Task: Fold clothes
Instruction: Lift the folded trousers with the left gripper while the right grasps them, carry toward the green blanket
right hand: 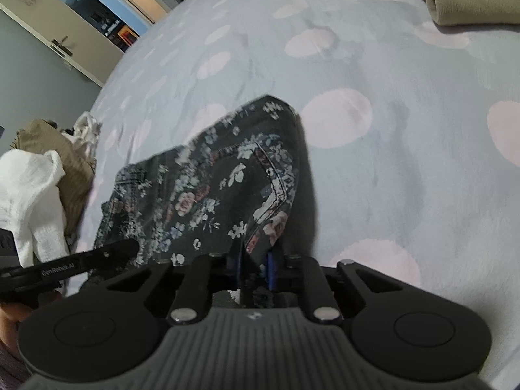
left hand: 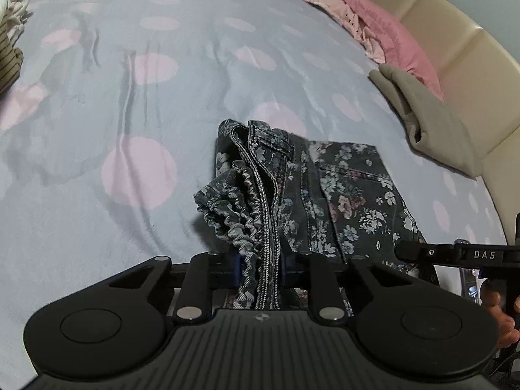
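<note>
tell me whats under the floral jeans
Under the floral jeans only the polka-dot bedsheet shows around them. Whatever lies directly beneath is covered. Both grippers, left and right, pinch their edges.

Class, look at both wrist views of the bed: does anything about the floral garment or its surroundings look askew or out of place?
Only mildly. The floral garment is bunched: its ruffled elastic edge sticks out crookedly where the left hand-held gripper pinches it. The right hand-held gripper clamps another edge. Unfolded clothes lie heaped at the bed's side. Nothing looks spilled or damaged.
</note>
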